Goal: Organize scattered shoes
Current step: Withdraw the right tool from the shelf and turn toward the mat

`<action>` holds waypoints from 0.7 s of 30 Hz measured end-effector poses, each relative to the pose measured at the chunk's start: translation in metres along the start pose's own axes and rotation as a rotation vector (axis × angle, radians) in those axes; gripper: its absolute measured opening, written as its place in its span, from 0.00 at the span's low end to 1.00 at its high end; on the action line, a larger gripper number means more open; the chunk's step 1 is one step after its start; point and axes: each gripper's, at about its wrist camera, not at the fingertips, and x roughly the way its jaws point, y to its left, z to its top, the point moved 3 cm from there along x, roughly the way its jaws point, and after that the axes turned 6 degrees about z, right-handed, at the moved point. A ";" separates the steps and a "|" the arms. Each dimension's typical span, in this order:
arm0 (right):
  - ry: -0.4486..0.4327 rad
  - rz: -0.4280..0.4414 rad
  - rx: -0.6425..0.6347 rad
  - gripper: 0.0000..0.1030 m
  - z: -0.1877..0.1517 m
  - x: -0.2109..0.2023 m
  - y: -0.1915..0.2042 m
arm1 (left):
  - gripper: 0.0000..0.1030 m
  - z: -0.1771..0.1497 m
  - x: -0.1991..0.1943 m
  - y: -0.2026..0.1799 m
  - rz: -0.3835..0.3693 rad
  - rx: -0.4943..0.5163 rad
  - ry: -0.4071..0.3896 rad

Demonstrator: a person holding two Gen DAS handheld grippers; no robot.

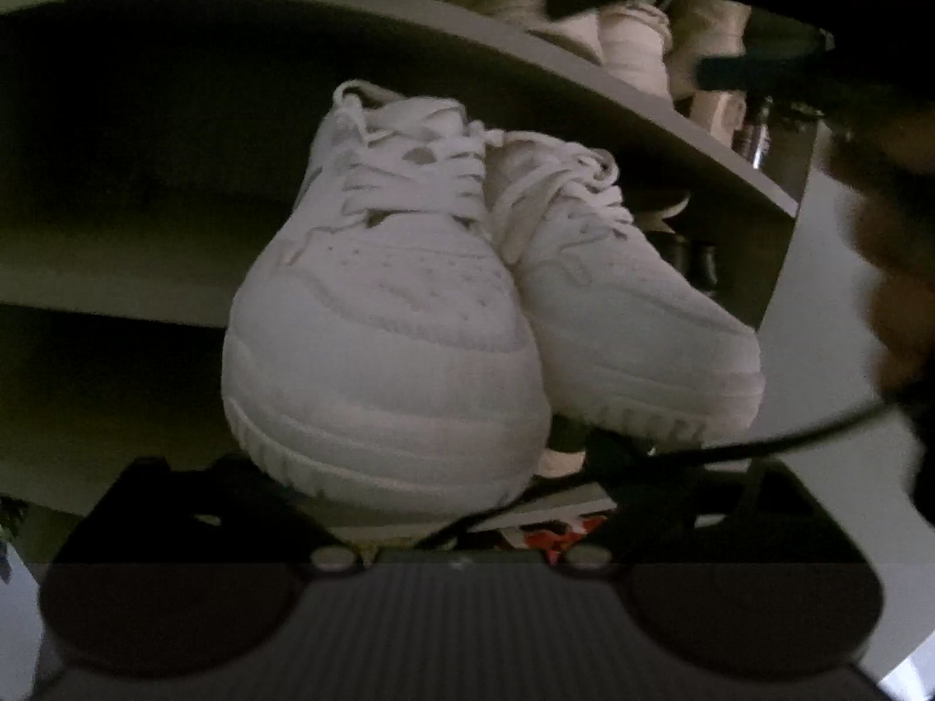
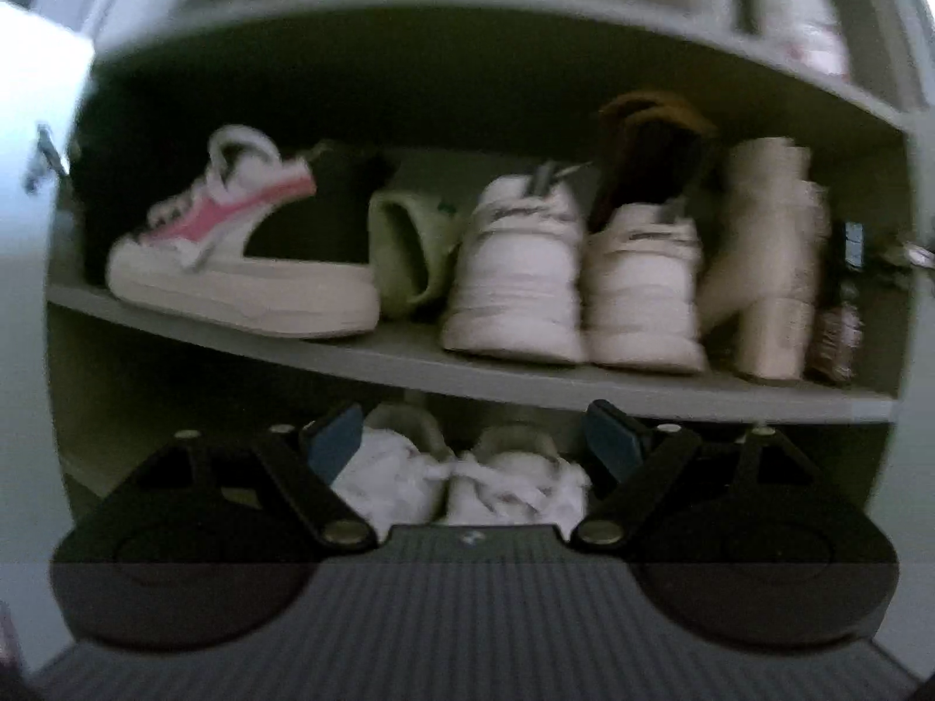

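White sneaker pair (image 1: 467, 304): all white, white laces, small grey patches near tongue. Shelf boards (image 2: 526, 374) grey. Platform sneaker (image 2: 234, 257) white, pink side panel, dark accents near laces. Slipper (image 2: 409, 251) pale green. Chunky trainer pair (image 2: 572, 280) white, thin dark line on heels. Heeled boot (image 2: 765, 269) cream/beige. Right gripper fingers (image 2: 336, 438) blue pads, black arms. Gripper body (image 2: 467, 613) grey, fine ribbed stripes.

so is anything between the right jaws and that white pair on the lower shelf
Nothing visible. In the right wrist view the right gripper is open, and the white sneakers show directly in the gap between its blue pads, under the grey shelf board. The picture is blurred.
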 end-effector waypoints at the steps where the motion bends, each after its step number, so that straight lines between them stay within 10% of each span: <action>1: -0.001 -0.001 0.039 0.83 -0.006 -0.007 -0.023 | 0.90 0.006 0.002 0.002 0.000 0.001 0.001; 8: 0.104 0.021 0.416 0.84 -0.078 -0.010 -0.131 | 0.87 -0.001 0.005 0.005 0.018 0.026 0.004; 13: 0.171 0.038 0.430 0.57 -0.100 -0.005 -0.130 | 0.75 0.001 0.005 -0.002 0.017 0.055 0.009; 21: 0.177 0.023 0.488 0.56 -0.091 0.012 -0.134 | 0.66 0.016 0.021 0.001 0.001 0.036 0.051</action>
